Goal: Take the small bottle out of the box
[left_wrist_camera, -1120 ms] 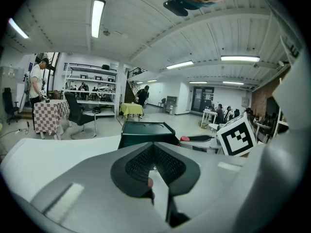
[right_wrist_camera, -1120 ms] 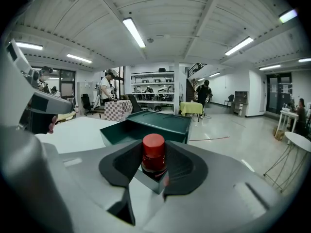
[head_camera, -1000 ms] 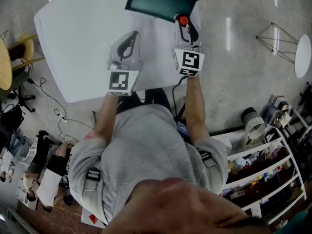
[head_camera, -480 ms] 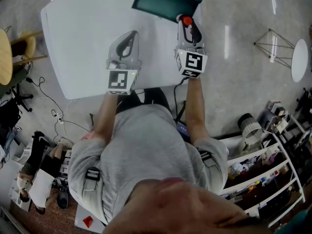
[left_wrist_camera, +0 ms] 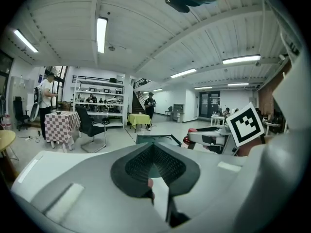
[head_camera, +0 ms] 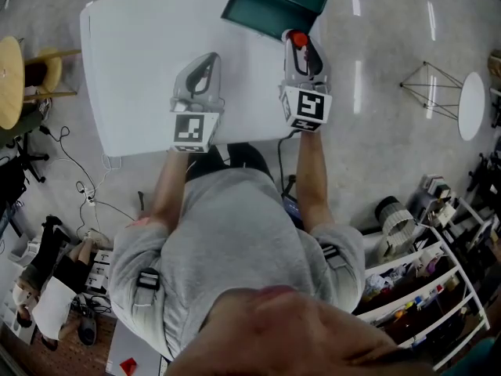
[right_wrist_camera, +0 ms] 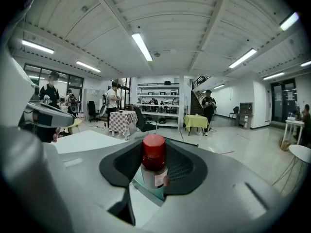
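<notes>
On the white bench (head_camera: 149, 61) sits a dark green box (head_camera: 278, 2), at the far edge. The person holds 1 pair of tongs in each hand, and both point away from the body toward the box.

The right tongs (head_camera: 297, 41) are clamped on the small bottle (head_camera: 295, 35). From the head view, the bottle is at the near right corner of the box. In the right gripper view the right tongs (right_wrist_camera: 154, 165) squeeze the bottle (right_wrist_camera: 154, 160) from both sides, and it stands up straight. It has a red cap, a dark red neck and a pale label. The print on the label is too small and blurry to read. Part of the green box (right_wrist_camera: 148, 187) shows just under and behind the bottle.

The left tongs (head_camera: 210, 56) hover over the bench, to the left of the box and apart from it. In the left gripper view the tips of the left tongs (left_wrist_camera: 153, 147) meet, with nothing held between them. The box (left_wrist_camera: 155, 139) shows past them.

Each pair of tongs has a marker cube, the left cube (head_camera: 192, 130) and the right cube (head_camera: 307, 106). They show black and white square shapes, not words.
</notes>
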The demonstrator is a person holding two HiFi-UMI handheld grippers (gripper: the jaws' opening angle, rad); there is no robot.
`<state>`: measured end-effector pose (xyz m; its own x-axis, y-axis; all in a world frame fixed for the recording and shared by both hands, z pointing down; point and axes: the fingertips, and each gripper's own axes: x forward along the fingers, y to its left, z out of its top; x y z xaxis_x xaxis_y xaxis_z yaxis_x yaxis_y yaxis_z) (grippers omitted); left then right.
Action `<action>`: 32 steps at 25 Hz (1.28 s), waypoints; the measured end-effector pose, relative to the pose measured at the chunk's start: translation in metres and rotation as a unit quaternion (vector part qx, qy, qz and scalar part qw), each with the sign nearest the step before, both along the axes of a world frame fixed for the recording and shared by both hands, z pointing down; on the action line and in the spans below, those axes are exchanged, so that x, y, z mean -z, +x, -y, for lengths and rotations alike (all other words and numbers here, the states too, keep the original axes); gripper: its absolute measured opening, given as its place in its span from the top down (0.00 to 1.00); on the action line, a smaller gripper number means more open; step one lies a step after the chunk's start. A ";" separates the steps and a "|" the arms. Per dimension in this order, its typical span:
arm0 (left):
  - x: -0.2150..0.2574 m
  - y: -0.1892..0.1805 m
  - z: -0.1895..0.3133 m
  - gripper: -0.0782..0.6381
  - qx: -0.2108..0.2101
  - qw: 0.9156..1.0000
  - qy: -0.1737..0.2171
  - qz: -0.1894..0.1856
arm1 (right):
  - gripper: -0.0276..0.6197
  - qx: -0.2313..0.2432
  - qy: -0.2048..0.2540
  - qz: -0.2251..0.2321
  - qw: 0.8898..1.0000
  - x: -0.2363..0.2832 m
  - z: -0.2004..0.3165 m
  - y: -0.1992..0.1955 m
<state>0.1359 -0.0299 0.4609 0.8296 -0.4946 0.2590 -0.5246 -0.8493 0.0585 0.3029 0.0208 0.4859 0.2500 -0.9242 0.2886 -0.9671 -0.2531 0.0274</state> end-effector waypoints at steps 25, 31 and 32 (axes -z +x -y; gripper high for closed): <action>0.054 -0.086 0.008 0.87 0.094 0.994 0.047 -0.028 | 0.74 0.118 0.028 -0.005 0.993 0.045 0.010 -0.108; 0.054 -0.106 0.018 0.87 0.121 0.991 0.048 -0.020 | 0.74 0.150 0.029 0.005 0.988 0.044 0.028 -0.129; 0.054 -0.110 0.020 0.87 0.126 0.991 0.047 -0.019 | 0.74 0.155 0.031 0.005 0.987 0.044 0.031 -0.133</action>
